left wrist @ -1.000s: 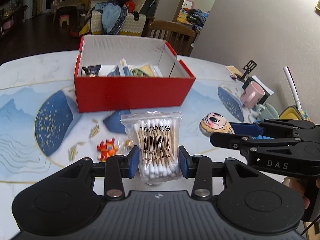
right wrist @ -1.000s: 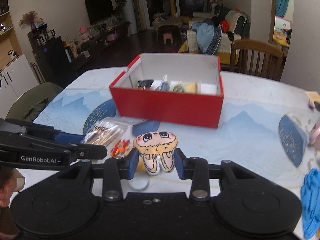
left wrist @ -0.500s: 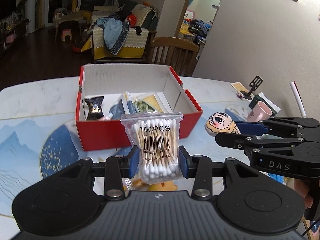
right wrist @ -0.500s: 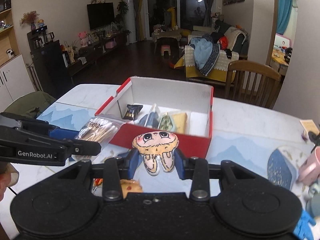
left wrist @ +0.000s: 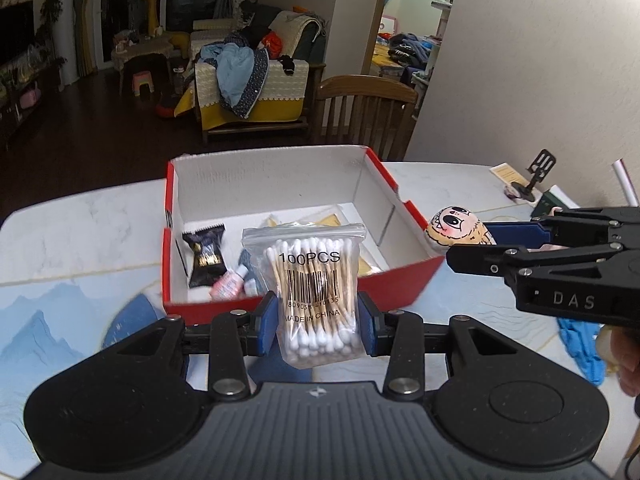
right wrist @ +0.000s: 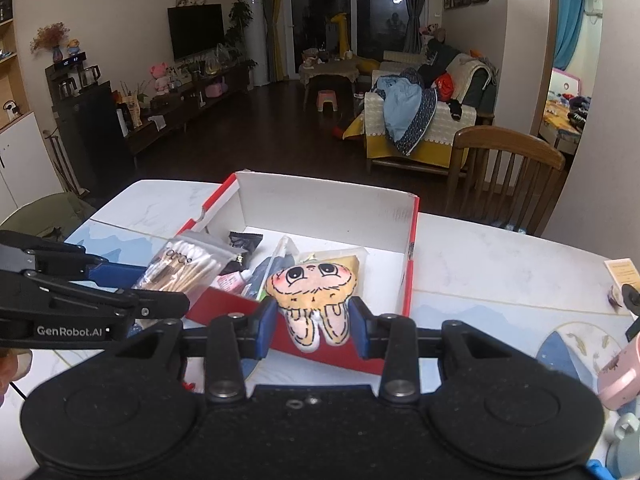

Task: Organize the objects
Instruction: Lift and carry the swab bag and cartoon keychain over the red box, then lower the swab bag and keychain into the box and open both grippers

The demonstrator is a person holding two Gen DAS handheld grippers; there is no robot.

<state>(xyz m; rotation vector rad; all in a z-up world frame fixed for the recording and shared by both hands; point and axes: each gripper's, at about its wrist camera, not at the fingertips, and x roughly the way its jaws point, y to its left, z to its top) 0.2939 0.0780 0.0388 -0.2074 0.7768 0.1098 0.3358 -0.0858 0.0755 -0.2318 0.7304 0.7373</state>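
Gripping a clear bag of cotton swabs [left wrist: 316, 296] printed "100PCS", the left gripper [left wrist: 318, 322] hangs over the red box's [left wrist: 396, 280] near wall; only the right view shows the right gripper [right wrist: 312, 326] clamped on the plush toy's [right wrist: 314, 292] ears, above that same wall.

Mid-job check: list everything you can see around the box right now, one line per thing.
Red box: one, red outside, white inside, open, on the table.
Cotton swab bag: one, clear, held above the box's near edge.
Plush toy: one, tan with a cartoon face, held above the box's near wall.
Black packet: one, inside the box, left side.
Small bottle: one, pinkish label, inside the box, near wall.
Pink mug: one, on the table, far right.
Wooden chair: one, brown, behind the table.
Table: one, white and blue pattern.
Left claw: shut on the swab bag.
Right claw: shut on the plush toy.
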